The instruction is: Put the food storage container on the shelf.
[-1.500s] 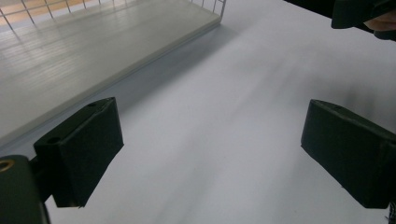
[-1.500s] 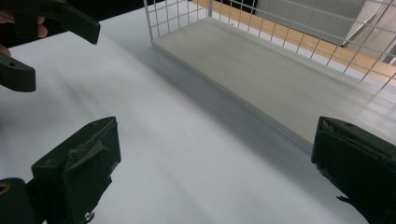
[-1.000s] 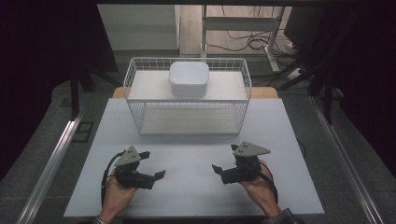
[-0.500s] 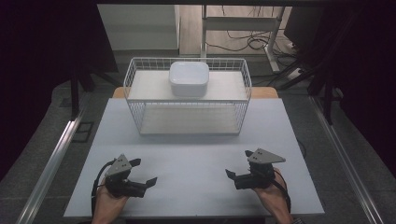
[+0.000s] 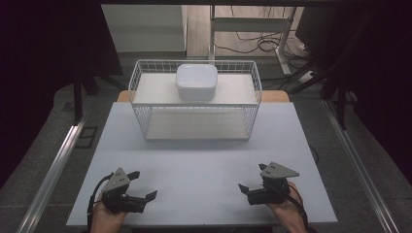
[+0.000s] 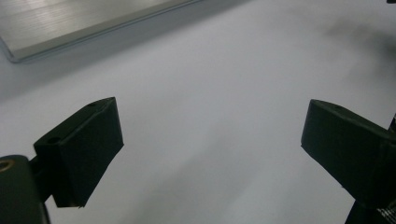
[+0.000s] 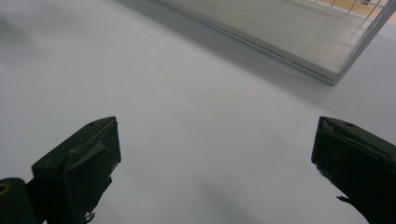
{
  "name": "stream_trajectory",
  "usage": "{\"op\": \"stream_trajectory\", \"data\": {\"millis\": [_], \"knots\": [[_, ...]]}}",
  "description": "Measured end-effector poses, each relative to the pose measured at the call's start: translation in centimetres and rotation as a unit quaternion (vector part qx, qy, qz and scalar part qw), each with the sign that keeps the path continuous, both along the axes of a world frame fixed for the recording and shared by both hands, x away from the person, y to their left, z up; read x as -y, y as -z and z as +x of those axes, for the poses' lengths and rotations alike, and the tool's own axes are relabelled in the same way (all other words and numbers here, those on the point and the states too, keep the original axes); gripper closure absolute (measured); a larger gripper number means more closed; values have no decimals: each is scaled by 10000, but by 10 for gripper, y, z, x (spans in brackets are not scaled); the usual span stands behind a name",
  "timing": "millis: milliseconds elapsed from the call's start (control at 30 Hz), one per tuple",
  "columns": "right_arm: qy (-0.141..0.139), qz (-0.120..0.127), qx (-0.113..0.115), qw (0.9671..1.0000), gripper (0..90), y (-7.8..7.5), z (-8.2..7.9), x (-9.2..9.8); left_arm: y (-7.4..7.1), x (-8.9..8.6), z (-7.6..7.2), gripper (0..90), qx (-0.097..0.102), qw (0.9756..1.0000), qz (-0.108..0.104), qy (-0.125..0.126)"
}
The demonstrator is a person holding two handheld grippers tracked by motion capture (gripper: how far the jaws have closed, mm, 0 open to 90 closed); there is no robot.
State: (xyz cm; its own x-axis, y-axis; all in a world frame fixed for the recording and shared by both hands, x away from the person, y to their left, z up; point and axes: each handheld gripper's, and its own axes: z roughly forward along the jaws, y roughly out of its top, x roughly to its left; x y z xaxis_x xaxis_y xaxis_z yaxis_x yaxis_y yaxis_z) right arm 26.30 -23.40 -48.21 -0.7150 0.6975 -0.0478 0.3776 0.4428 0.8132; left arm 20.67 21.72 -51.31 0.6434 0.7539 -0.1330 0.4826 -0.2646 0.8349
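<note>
Both grippers sit low at the near edge of the table [image 5: 204, 160], each held in a hand, and both have their jaws spread wide with nothing between them: the left gripper [image 5: 145, 196] near the left corner, the right gripper [image 5: 244, 188] near the right, tips turned inward toward each other. From where they rest, the thing nearest to hand lies straight ahead and well apart: a white wire basket [image 5: 141, 82] standing on the far half of the table, its long axis running across, left to right. On the shelf inside it sits a white lidded container [image 5: 197, 81], roughly square with rounded corners, just right of the shelf's middle. I'd judge the right hand has slightly the shorter reach to it, though the difference is small and either would have to go forward and up over the basket's rim. The high view alone gives the container and the whole basket; the left gripper view offers bare table and a strip of the basket's base board [image 6: 70, 23], while the right gripper view catches the board's corner and a few basket wires [image 7: 373, 21].
</note>
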Motion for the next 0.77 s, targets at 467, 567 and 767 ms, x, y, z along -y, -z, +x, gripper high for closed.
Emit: {"op": "stream_trajectory", "data": {"millis": [467,567,767], "knots": [[86,-285,-415,9987,12,19,-10,10,19,1,1,54,-599,9980,195,20],[83,-399,-559,9976,10,23,-10,9,22,2,2,52,-740,9969,269,-7],[91,-568,-644,9963,11,28,-8,7,23,2,4,52,-835,9962,251,2]]}}
